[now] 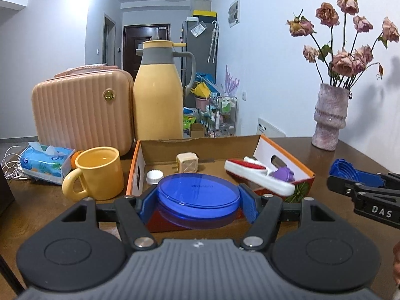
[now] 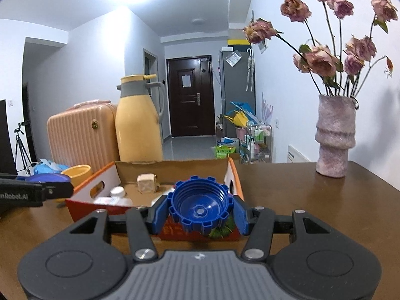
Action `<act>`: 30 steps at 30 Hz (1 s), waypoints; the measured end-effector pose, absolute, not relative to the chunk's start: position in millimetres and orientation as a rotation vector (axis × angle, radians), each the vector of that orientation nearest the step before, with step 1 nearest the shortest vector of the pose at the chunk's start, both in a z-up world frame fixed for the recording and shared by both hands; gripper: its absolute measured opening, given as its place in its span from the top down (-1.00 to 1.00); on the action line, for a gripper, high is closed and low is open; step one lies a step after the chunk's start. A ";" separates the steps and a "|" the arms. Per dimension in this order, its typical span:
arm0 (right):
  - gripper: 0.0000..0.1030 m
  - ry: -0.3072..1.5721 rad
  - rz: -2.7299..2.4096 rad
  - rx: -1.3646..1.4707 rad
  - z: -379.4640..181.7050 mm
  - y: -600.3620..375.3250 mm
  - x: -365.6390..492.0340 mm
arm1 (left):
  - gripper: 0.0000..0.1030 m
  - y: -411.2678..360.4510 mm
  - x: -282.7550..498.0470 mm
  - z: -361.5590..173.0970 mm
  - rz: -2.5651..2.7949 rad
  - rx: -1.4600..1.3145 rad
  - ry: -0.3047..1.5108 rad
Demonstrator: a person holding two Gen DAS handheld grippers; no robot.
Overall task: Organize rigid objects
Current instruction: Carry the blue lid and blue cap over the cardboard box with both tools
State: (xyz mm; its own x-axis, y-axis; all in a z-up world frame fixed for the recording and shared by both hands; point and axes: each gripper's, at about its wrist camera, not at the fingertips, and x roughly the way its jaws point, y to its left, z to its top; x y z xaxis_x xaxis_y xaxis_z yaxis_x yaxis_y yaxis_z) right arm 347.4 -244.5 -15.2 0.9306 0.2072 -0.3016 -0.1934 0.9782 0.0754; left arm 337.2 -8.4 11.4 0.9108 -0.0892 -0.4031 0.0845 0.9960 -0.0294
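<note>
Blue round lid [image 1: 197, 195] gripped by left gripper [image 1: 197, 203], apparently above box [image 1: 200, 147].

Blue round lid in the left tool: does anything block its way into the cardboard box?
Nothing visible blocks it. The left tool holds the blue round lid above the cardboard box, whose top is open. A white cap, beige cube and white-red item lie inside, leaving bare floor between them.

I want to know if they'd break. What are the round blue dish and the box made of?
Round blue dish: likely clear tinted plastic, glossy; the box shows through it.
Box: cardboard, matte brown inside with torn edges, printed outside.
</note>
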 end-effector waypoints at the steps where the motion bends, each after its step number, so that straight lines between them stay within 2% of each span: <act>1: -0.03 0.308 0.207 0.045 -13.6 -242.4 349.3 | -0.32 -9.5 338.6 12.5 -0.089 -0.012 0.413; 30: -0.03 0.326 0.235 0.050 -13.7 -211.7 428.4 | -0.32 -25.9 403.6 22.6 -0.052 -0.048 0.345</act>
